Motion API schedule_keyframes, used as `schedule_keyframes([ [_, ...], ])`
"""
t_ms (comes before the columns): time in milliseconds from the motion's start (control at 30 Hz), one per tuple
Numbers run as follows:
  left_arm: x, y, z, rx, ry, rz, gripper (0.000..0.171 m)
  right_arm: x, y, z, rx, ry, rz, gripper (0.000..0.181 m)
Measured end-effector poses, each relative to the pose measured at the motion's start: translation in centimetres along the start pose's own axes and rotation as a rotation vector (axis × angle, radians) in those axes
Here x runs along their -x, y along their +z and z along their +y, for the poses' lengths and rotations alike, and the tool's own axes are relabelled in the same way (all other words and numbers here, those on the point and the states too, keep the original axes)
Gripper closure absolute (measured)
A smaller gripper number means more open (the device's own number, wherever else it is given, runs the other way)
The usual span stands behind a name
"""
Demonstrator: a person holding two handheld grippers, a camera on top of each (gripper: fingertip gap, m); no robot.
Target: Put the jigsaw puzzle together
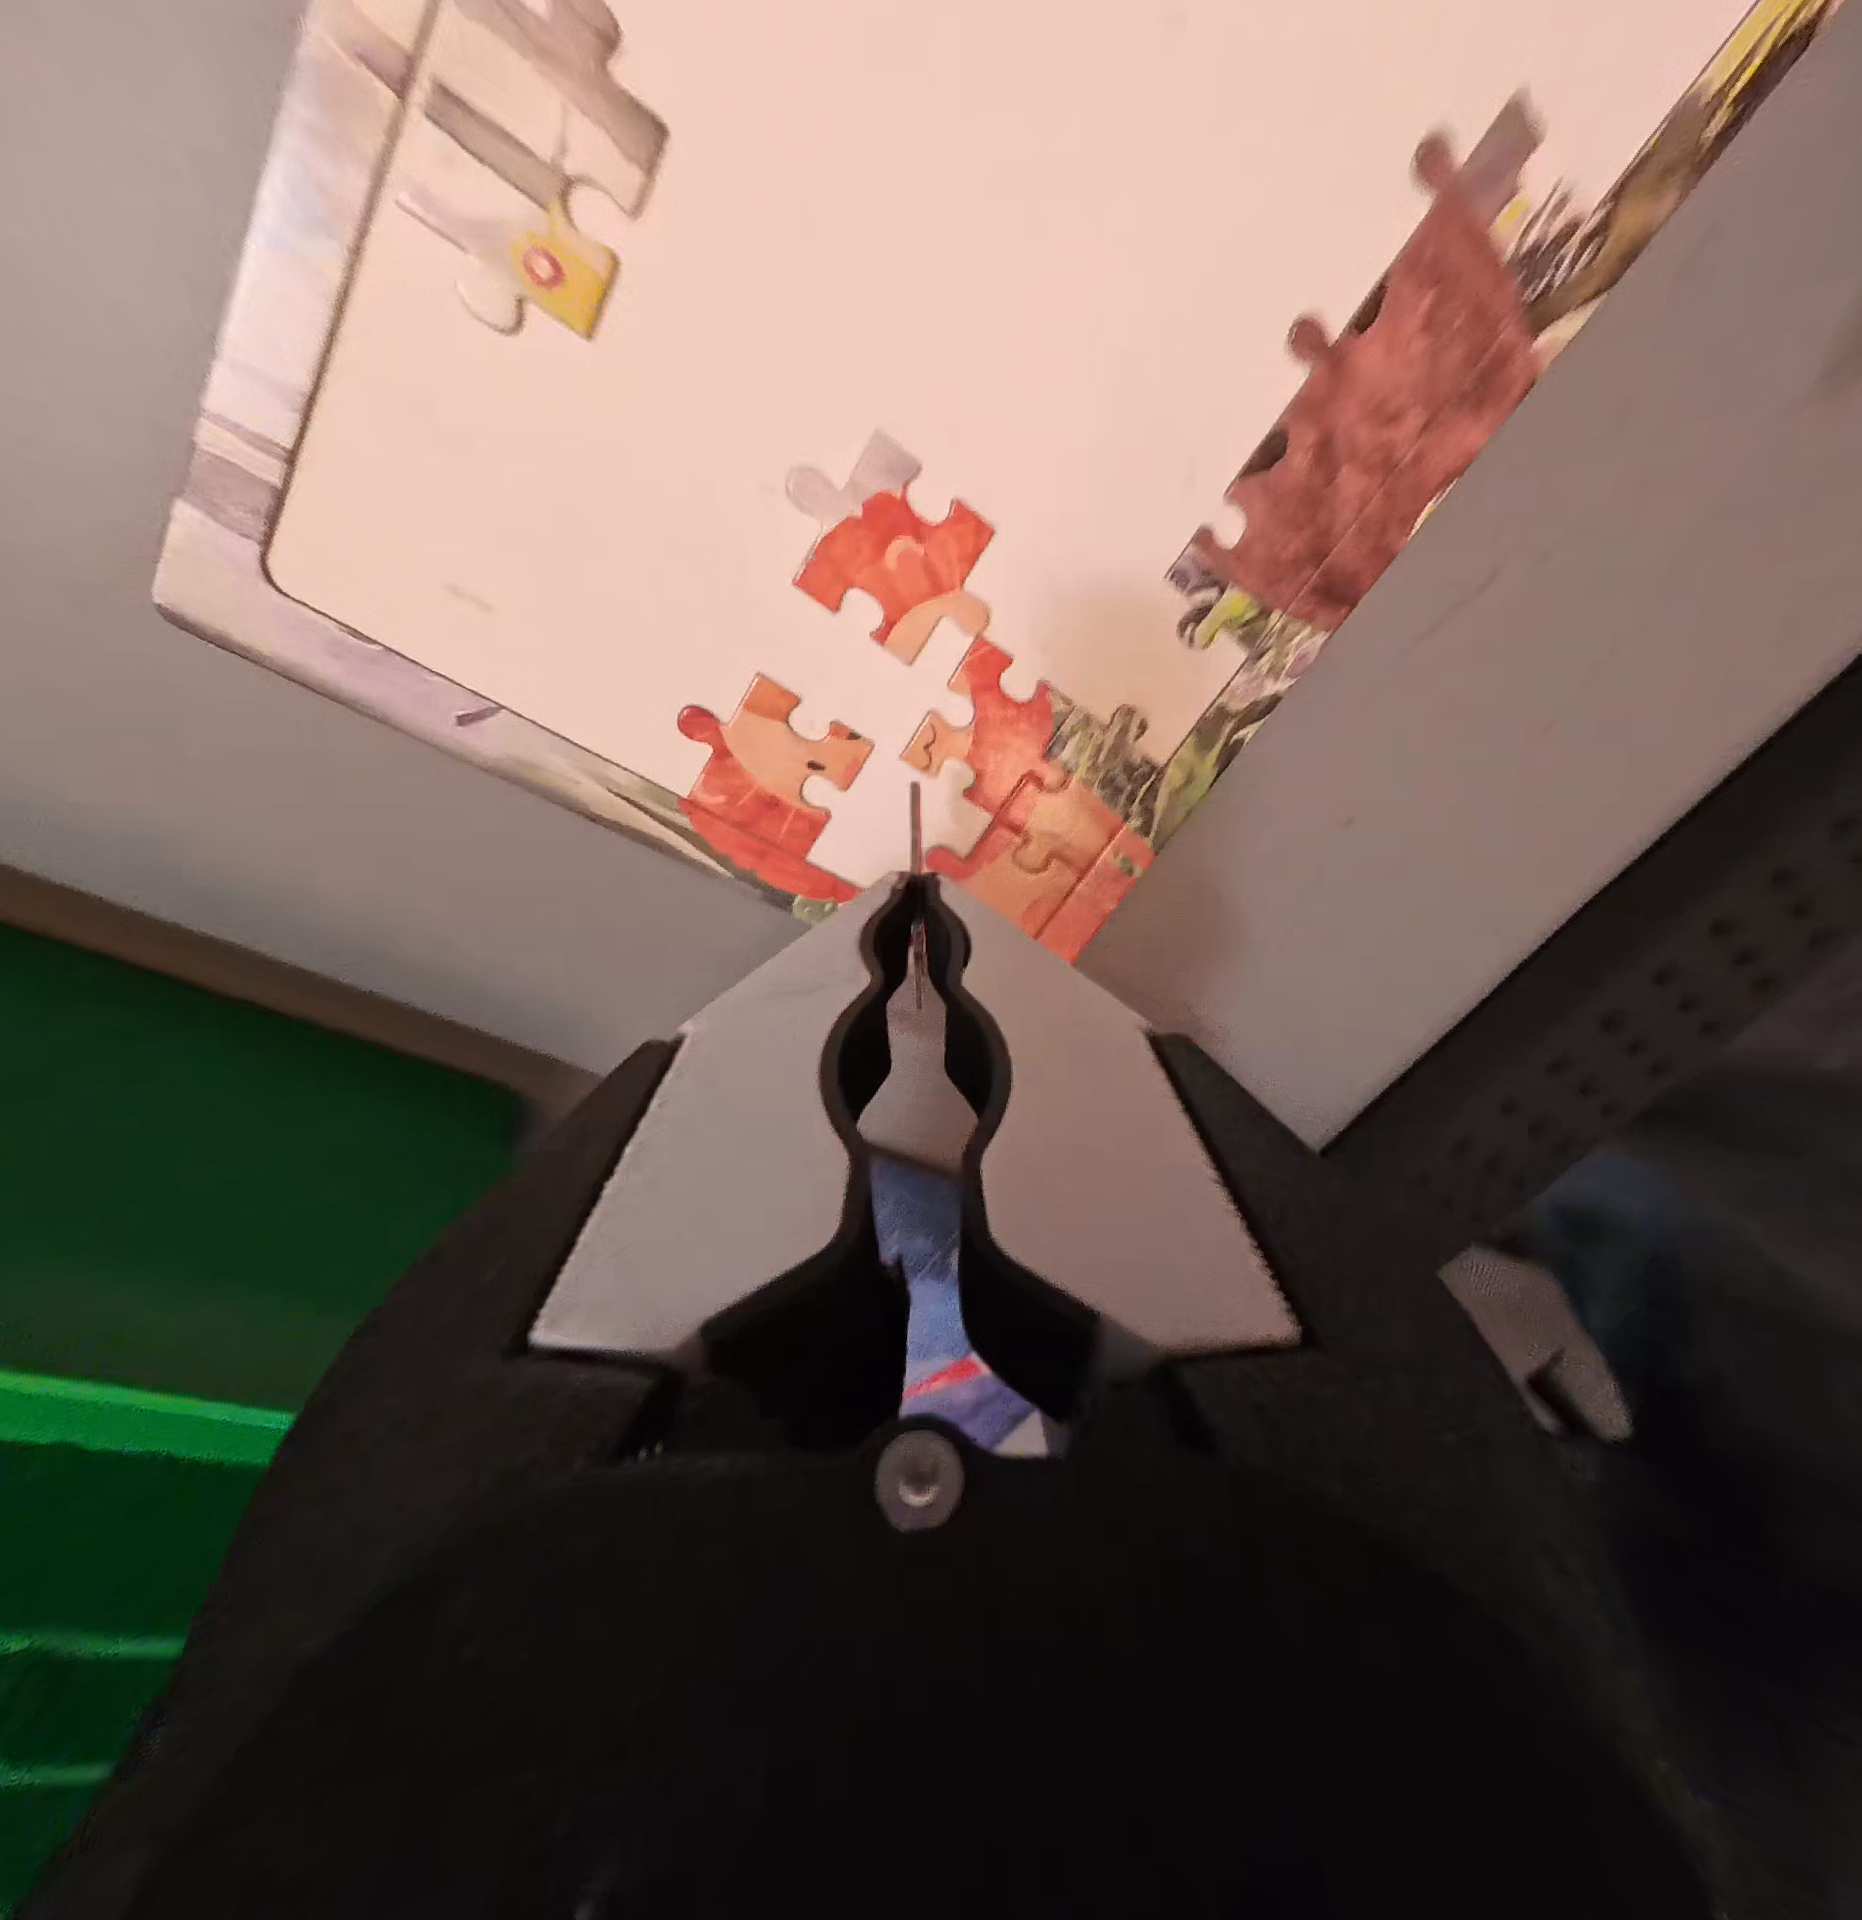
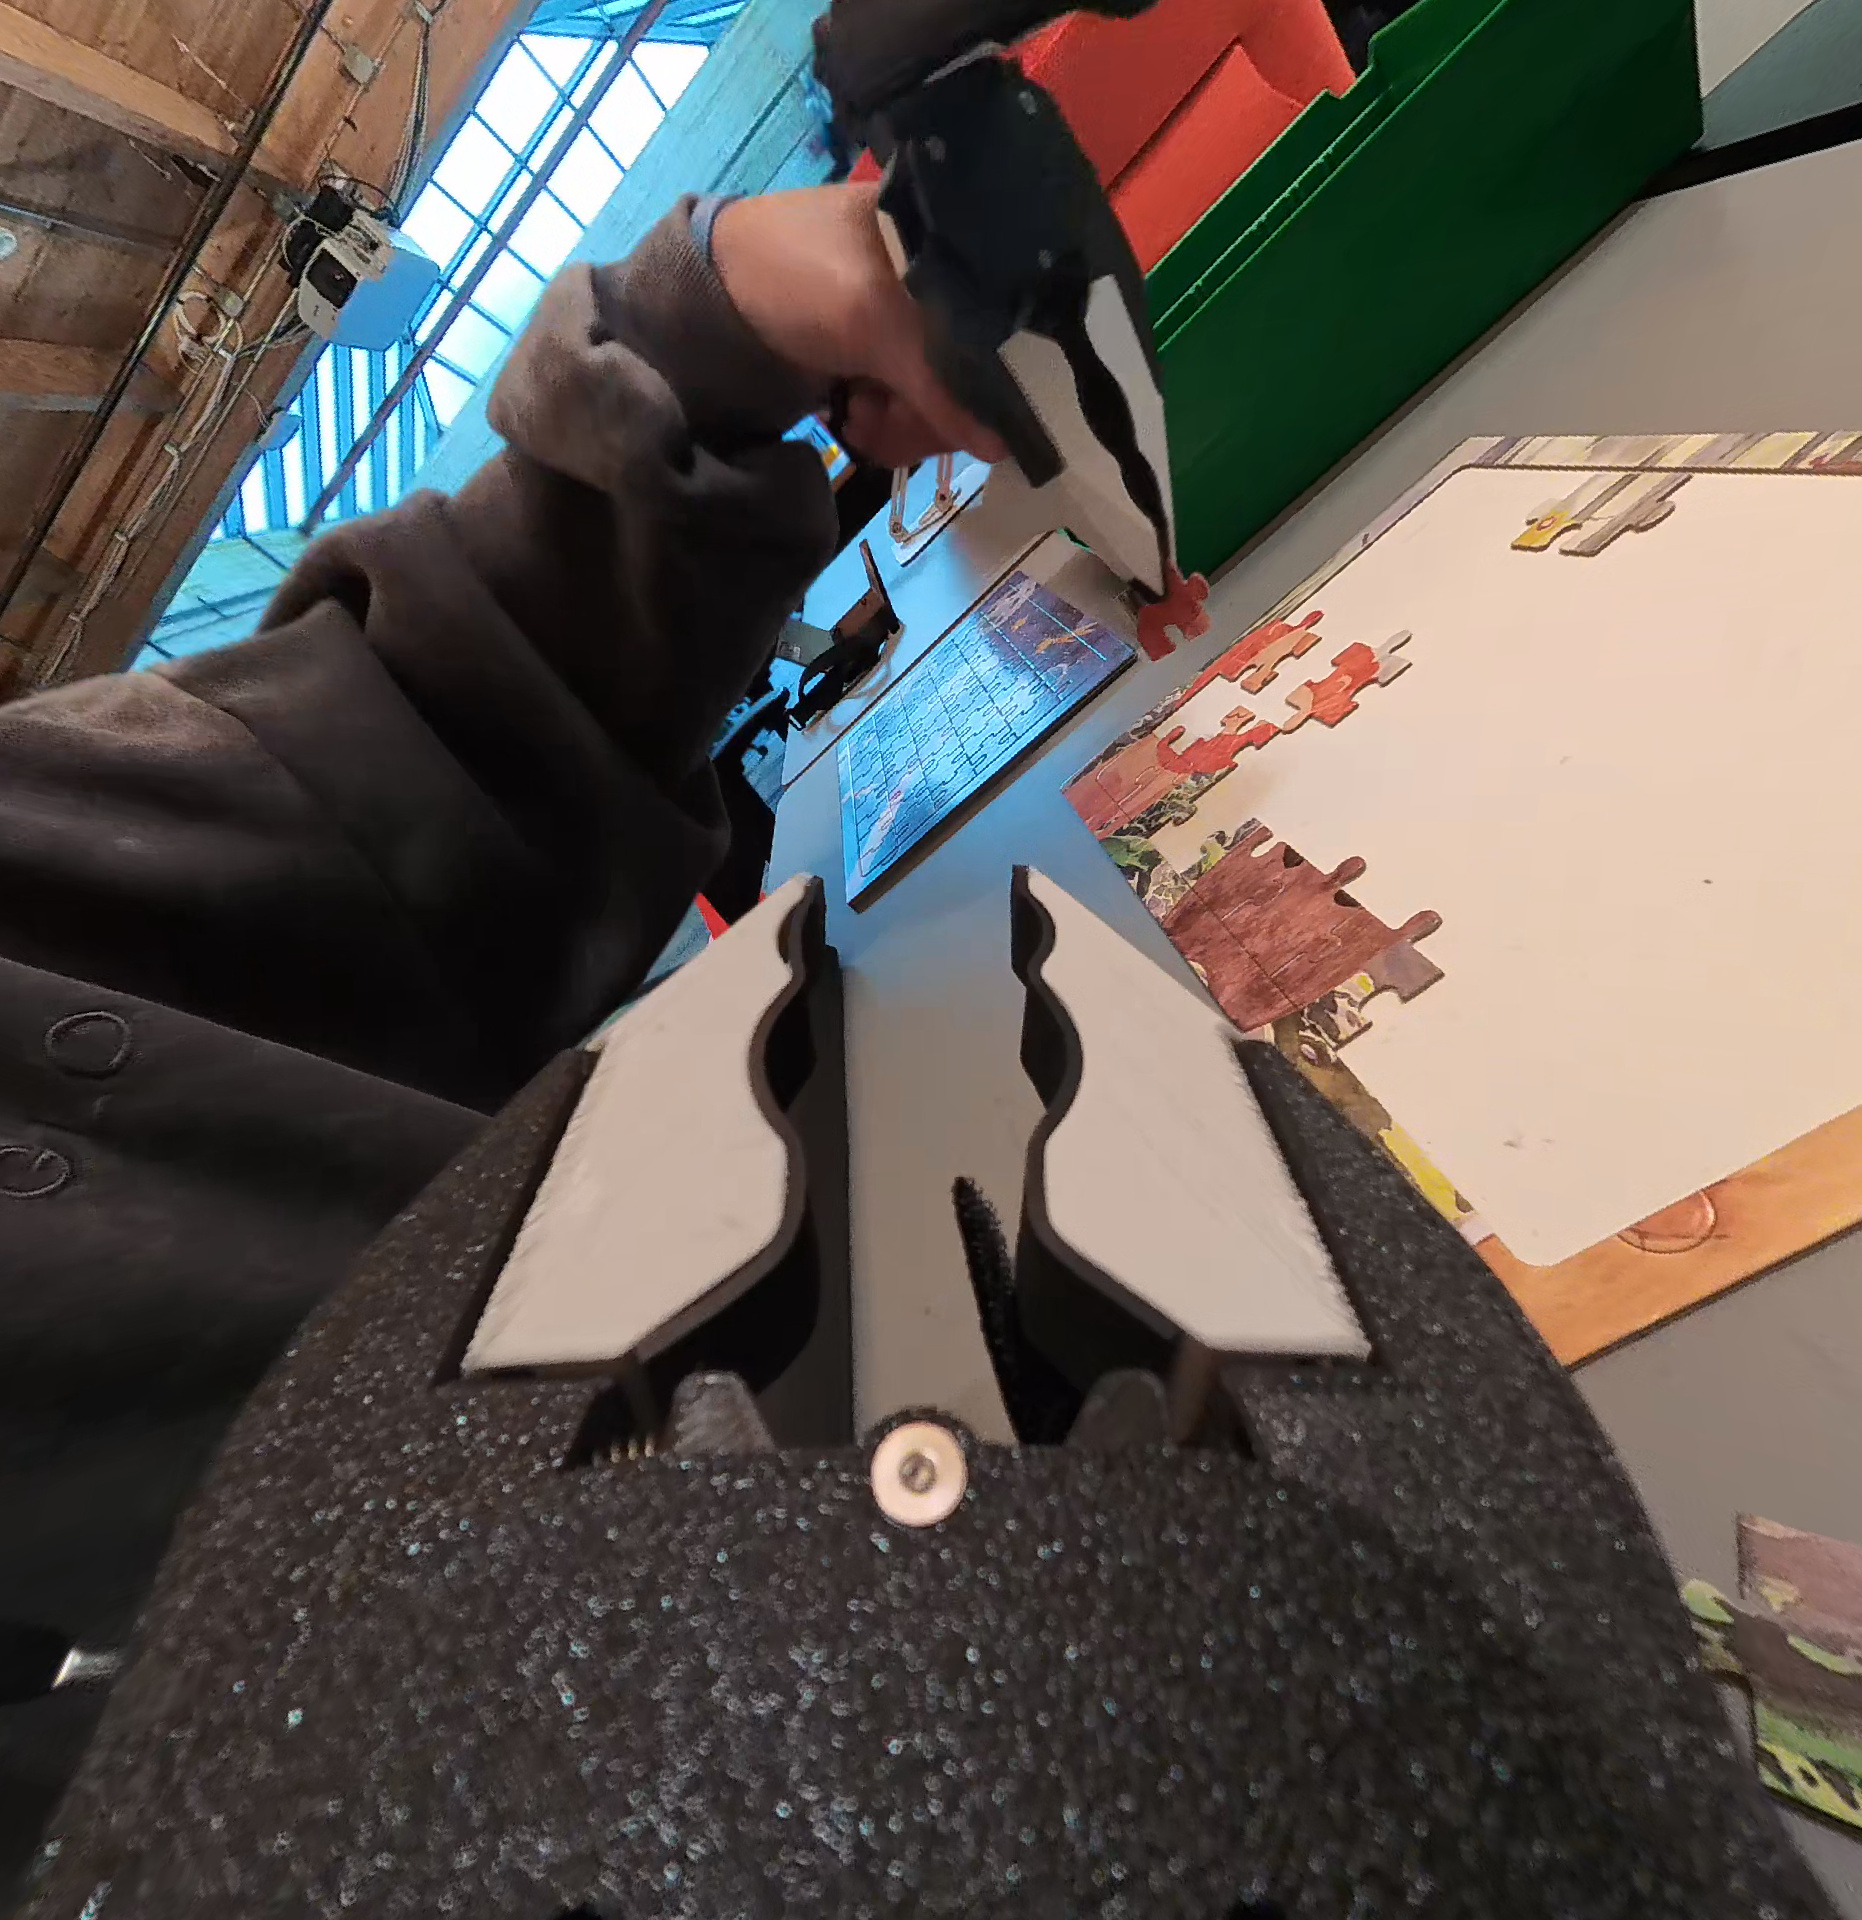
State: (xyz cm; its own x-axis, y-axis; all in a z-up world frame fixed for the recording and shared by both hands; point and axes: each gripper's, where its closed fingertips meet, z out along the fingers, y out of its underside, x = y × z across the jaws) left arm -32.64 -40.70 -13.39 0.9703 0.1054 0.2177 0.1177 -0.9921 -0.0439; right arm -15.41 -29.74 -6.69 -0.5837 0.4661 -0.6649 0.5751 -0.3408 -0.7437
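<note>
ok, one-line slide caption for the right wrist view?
Left gripper carries a red puzzle piece toward the puzzle tray; right gripper open over the table.

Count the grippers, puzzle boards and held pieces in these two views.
Grippers: 2, the left gripper and the right gripper
Puzzle boards: 2, the partly filled board and the blue board
Held pieces: 1, the red piece in the left gripper
Total: 5
</note>
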Motion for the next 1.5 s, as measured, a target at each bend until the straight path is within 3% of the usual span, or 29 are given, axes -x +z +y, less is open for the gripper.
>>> schedule_keyframes([
  [200, 0.0, 1.4, 1.4, 0.251, 0.164, 0.037, 0.170, -0.1, 0.0, 0.0, 0.002, 0.006, -0.002, 0.145],
  [300, -0.9, 1.2, 1.2, 0.275, 0.253, 0.079, 0.171, 0.0, 0.0, 0.1, 0.008, 0.002, -0.001, 0.145],
  [533, -0.8, 1.8, 2.6, 0.438, 0.270, 0.080, 0.171, -0.1, 0.1, 0.2, 0.012, 0.003, 0.000, 0.145],
  [1500, -0.6, 3.6, 1.4, 0.486, 0.331, 0.103, 0.171, -0.3, 0.2, 0.5, 0.028, 0.019, -0.004, 0.145],
])
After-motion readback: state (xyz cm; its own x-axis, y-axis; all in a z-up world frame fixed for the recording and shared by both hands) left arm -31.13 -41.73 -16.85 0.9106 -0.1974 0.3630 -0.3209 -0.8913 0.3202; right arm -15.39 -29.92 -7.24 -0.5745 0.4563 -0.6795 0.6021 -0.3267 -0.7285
